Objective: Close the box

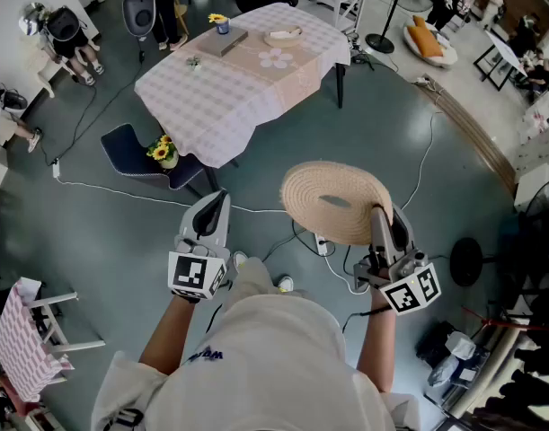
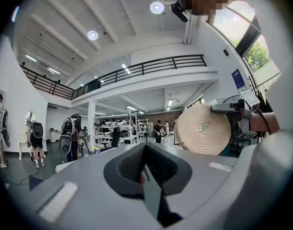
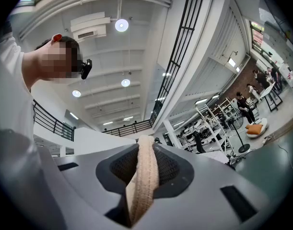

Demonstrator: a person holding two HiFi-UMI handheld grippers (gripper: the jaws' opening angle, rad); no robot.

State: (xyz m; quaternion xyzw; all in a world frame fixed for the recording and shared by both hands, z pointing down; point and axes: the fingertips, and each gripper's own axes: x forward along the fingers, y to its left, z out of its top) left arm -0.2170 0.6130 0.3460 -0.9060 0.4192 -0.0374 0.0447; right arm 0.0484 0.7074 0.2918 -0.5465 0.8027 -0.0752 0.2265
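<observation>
Lid (image 1: 332, 197), round coiled rope weave, rim in right gripper (image 1: 379, 224) jaws

We work in bright, even light. Round white ceiling lamps (image 2: 157, 7) glare overhead, and a tall upper window (image 2: 240, 30) is blown out. Both gripper views bend strongly and go black at their edges. Close to the lens, the round woven straw lid (image 3: 141, 186) looks slightly soft.
</observation>
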